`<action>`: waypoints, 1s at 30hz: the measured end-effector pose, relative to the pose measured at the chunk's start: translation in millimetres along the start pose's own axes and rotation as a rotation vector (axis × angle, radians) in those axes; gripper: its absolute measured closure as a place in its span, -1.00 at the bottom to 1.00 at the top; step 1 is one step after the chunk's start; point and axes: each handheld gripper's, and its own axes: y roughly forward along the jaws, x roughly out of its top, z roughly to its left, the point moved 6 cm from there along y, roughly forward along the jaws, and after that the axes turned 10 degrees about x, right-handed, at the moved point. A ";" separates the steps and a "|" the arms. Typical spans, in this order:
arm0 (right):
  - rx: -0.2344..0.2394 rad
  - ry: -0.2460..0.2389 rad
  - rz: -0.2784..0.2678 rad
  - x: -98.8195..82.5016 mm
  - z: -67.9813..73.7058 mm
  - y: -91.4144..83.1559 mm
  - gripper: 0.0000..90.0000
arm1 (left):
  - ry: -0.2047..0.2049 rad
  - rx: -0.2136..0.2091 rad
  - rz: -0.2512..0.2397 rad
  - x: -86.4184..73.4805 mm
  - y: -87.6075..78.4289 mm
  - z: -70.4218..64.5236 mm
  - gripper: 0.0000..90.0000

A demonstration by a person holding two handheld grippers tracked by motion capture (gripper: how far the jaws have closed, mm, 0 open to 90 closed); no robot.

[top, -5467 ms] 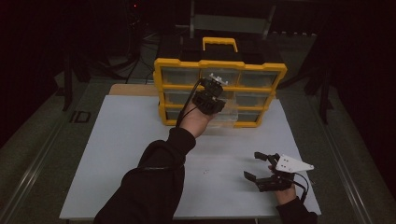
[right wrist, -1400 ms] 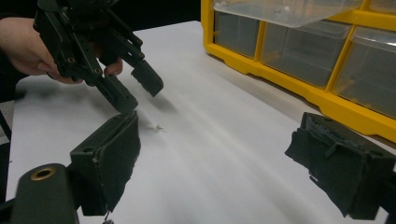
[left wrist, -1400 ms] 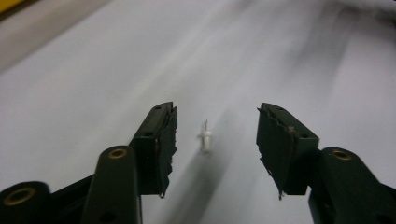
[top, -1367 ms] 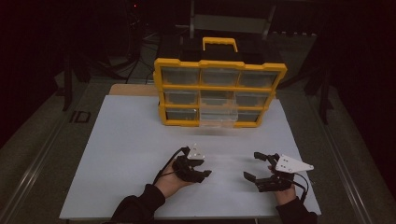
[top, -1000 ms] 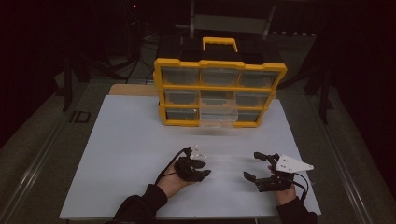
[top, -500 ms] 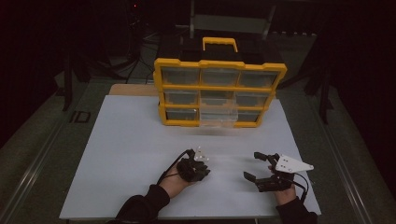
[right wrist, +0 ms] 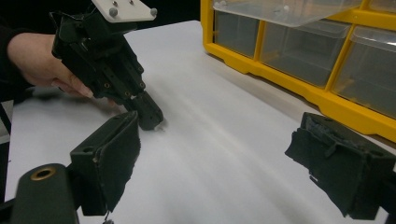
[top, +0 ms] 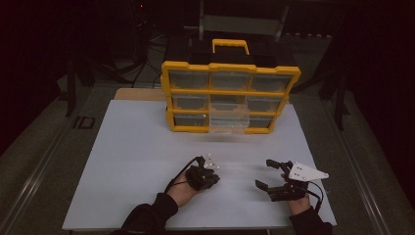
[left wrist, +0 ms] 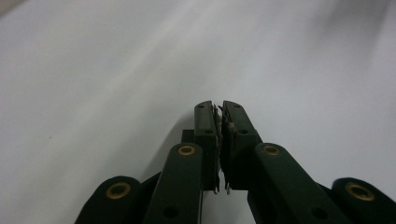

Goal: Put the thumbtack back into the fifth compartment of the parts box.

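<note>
While my left claw (top: 211, 172) rested near the worktop's (top: 137, 147) front edge, its jaws had just closed together on nothing. My right claw (top: 270, 174) stood spread nearby, empty.

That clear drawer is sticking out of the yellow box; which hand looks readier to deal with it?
Probably the right gripper: its jaws stand open. The left gripper has just closed its jaws on nothing. Both sit well short of the drawer.
</note>
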 end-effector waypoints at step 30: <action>-0.005 0.000 -0.007 1.0 -0.5 -0.8 -0.70 | 0.023 -0.031 -0.143 38.4 -78.4 12.0 0.88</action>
